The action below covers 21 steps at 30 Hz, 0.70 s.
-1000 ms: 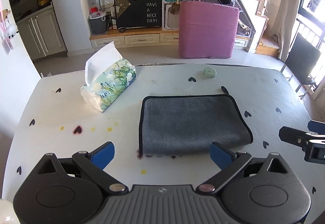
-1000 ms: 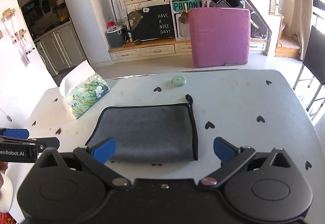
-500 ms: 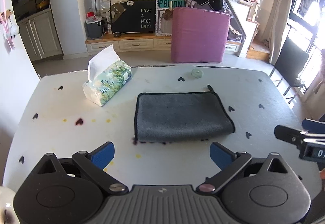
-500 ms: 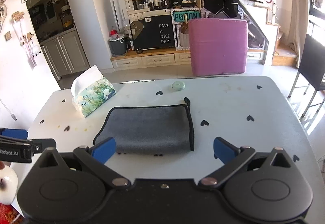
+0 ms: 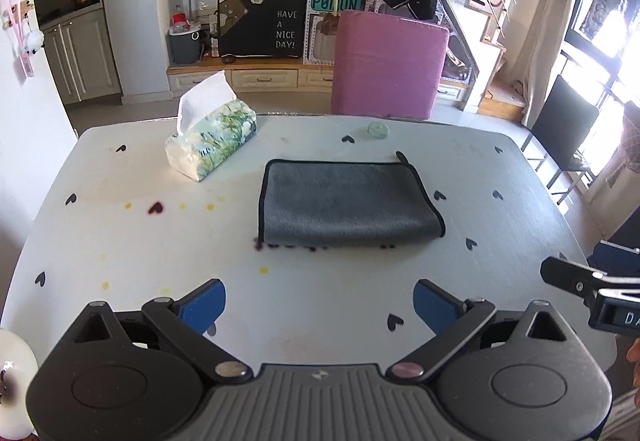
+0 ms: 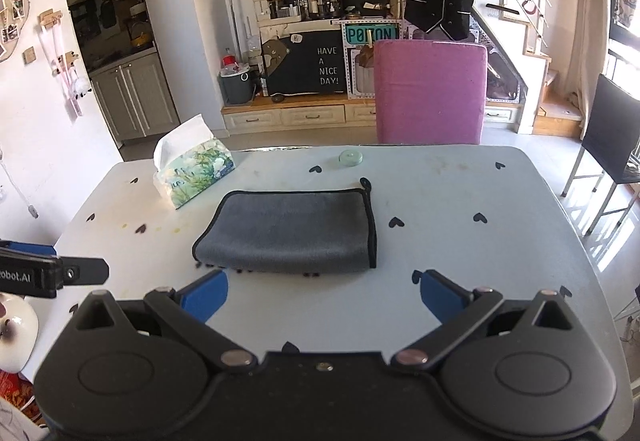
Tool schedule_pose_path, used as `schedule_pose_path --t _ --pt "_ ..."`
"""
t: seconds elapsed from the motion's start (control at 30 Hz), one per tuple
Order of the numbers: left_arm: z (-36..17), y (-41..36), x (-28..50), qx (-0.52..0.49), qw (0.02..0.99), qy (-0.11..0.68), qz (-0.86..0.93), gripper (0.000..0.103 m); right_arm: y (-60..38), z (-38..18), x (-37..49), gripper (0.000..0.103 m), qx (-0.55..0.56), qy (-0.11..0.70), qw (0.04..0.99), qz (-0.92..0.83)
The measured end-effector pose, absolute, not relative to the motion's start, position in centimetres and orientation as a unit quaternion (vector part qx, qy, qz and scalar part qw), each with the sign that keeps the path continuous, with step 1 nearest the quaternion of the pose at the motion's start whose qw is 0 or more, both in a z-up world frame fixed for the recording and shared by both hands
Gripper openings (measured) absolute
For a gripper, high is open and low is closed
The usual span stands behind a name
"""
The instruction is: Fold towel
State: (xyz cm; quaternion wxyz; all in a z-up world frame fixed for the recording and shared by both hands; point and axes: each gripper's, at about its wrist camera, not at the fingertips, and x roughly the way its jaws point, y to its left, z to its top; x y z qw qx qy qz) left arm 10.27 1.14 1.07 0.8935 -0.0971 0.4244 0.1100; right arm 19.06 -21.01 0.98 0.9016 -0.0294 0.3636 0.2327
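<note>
Towel [image 5: 348, 203] lies folded in half mid-table [image 5: 120, 249] in the left wrist view, near the tissue pack [image 5: 212, 145]; the left claw [image 5: 318, 305] hangs wide and empty, well short of it. Right wrist view: right claw [image 6: 324, 295] likewise wide, just short of the towel's rounded near edge. The fold looks done; a further fold would need both claws at one short end.

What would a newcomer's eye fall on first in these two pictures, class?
Most likely the grey towel, folded flat with its black edging, at the middle of the white table. Next, the floral tissue pack behind it to the left, and the pink chair at the far edge. Both the left gripper and right gripper hang open, short of the towel.
</note>
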Motion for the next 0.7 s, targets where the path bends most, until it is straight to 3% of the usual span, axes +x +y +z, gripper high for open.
schedule_pose_path --t 0.7 --pt "0.4 -0.6 4.7 -0.092 0.906 0.406 0.083 0.1 -23.2 0.5 14.0 0.102 -0.02 0.346 0.903 0.255"
